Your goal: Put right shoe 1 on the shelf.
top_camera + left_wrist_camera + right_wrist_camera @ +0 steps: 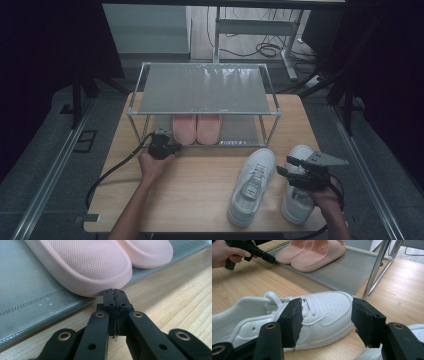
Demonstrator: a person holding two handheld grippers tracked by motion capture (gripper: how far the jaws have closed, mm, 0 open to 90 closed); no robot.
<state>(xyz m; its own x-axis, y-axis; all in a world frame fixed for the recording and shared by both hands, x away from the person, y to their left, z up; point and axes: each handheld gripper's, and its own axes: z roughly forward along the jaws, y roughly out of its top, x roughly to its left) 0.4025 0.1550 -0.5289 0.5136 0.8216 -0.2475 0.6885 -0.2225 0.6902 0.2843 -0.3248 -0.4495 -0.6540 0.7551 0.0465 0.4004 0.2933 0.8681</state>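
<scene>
Nudging the pink foam slippers (196, 129) on the rack's lower shelf (240, 131), the left gripper (115, 293) had its jaws pressed together, empty, tips at the textured, rounded left slipper (85, 265). The right gripper (325, 322) stood wide, astride the smooth white leather sneaker (287, 317) on the wooden table (200, 195). Next, by my reading, came closing on that sneaker and shelving it.

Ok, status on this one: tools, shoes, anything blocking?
Left tool shut, tip at pink slipper heel. Right tool open, empty, over white sneaker. Rack post beyond its toe.
</scene>
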